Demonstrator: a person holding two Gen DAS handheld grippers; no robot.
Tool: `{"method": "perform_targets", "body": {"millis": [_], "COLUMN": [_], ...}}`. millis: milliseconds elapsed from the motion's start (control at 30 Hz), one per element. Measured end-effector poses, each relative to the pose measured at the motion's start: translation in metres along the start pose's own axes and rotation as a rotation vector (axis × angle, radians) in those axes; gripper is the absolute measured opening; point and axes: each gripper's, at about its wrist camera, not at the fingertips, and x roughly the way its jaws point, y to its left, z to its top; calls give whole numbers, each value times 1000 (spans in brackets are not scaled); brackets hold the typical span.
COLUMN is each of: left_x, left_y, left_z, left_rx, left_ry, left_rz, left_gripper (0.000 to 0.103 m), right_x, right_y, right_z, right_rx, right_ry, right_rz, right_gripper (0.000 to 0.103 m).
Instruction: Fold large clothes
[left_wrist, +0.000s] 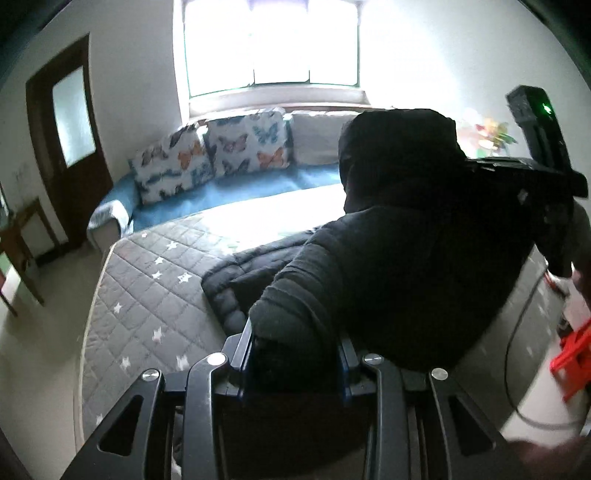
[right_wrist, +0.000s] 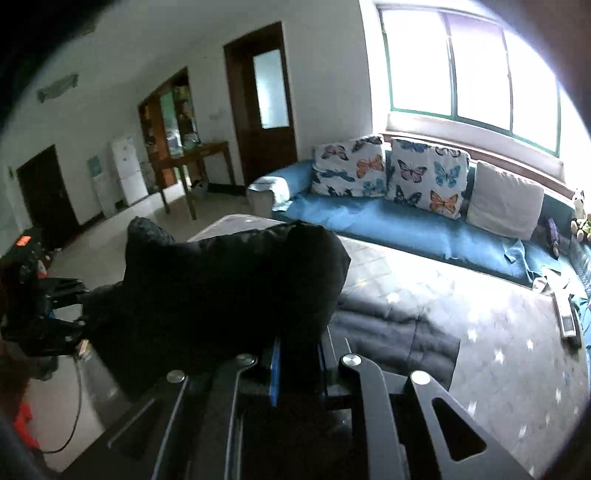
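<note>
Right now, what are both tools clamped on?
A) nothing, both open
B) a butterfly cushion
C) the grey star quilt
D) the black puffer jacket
D: the left tool and the right tool each pinch a bunch of the black puffer jacket, lifting part of it off the grey star quilt.

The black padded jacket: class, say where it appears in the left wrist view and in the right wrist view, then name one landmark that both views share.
Left wrist view: the black padded jacket fills the centre and right, rising from the left gripper.
Right wrist view: it bulks left of centre, above the right gripper.
Shared landmark: the butterfly cushions on the blue sofa.
</note>
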Motion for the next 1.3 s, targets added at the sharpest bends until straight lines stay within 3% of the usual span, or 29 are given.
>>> {"method": "perform_targets", "body": {"millis": [167,300,433,633,700,833,933,1000,1133,1300], "left_x": [82,140,187,223,231,240,244,246,247,249], "left_y": [33,53,65,73,79,82,83,82,80,87], "left_z": [61,86,91,73,64,56,51,51,51,47], "left_rx": [-48,-98,-135,-208,-235,-234,-209,-197,-193,-235], "left_ry": [112,189,259,311,313,326,314,314,309,313], "left_rz": [21,-4,-24,-18,-24,7,50,71,84,80], "left_gripper": [36,37,40,58,59,64,67,68,70,79], "right_x": [60,113,148,186,196,179,134,102,65,74], "right_y": [-35,-67,-89,-107,-104,-102,-101,-99,-93,-114], "right_z": [22,21,4,-23,-29,-17,-1,8,3,-33], "right_rx": [29,92,156,253,243,227,227,205,135,165], "right_ry": [43,106,180,311,359,323,215,199,266,419], "right_rz": [-15,-20,-18,-14,-37,-54,-46,-64,-80,-132], "right_gripper": [17,17,17,20,22,22,23,23,22,22]}}
